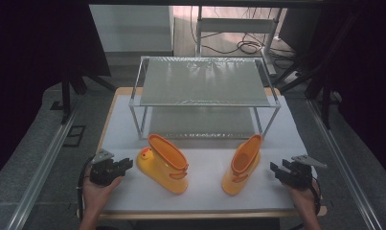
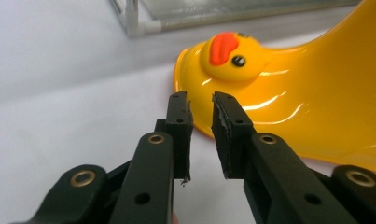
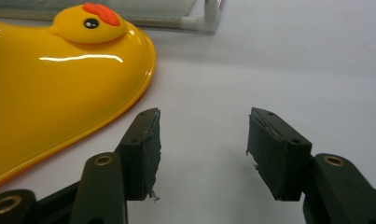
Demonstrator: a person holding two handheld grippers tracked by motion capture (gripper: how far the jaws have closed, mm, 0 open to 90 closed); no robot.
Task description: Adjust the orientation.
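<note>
A white tabletop is carrying a metal-framed rack behind two glossy yellow duck boots. The left tool, pressed nearly together and pinching nothing, is facing the left boot; the right tool, spread and empty, is sitting beside the right boot.

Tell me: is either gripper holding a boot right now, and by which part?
Nothing is held. The left gripper has its jaws nearly together on empty air, short of the left boot. The right gripper is open beside the right boot.
</note>
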